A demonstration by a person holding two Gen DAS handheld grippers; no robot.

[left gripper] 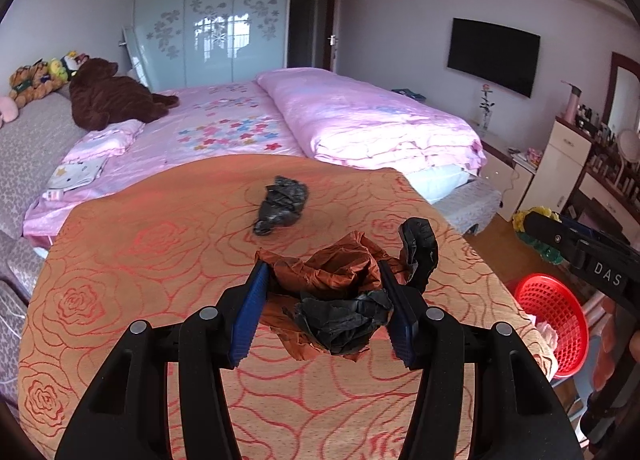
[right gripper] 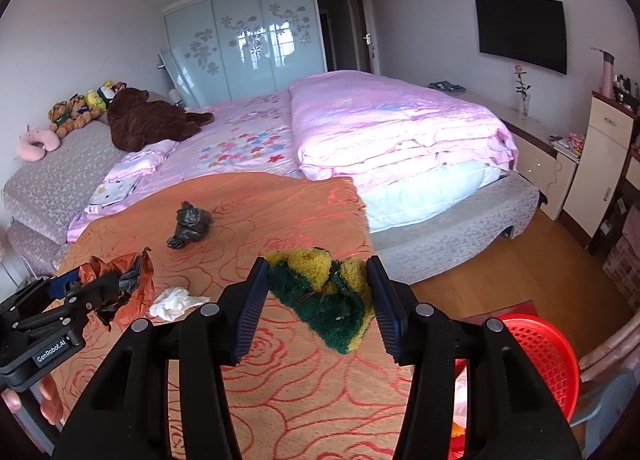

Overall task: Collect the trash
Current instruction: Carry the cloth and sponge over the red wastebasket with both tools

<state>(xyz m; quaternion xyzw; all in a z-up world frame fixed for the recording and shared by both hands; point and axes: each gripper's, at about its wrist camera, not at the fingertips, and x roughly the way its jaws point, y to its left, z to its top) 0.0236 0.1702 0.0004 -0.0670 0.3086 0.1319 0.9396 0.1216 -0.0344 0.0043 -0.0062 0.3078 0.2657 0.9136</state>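
Crumpled wrappers point(left gripper: 332, 300) are clamped in the left tool point(left gripper: 325, 316), a sponge point(right gripper: 324, 296) in the right tool point(right gripper: 318, 304); both grips should be kept firm until the red basket point(right gripper: 540, 352) is reached.

a crinkled, glossy copper-brown and black plastic wrapper point(left gripper: 332, 300) is seen between ribbed blue pads point(left gripper: 250, 320) of the matt black plastic left gripper point(left gripper: 324, 318). a coarse, fuzzy green-and-yellow scouring sponge point(right gripper: 324, 292) is seen in the right gripper point(right gripper: 318, 306). woven rose-patterned cloth point(left gripper: 160, 260) is shown beneath. at 3 o'clock, a shiny red plastic mesh basket point(left gripper: 554, 320) is seen.
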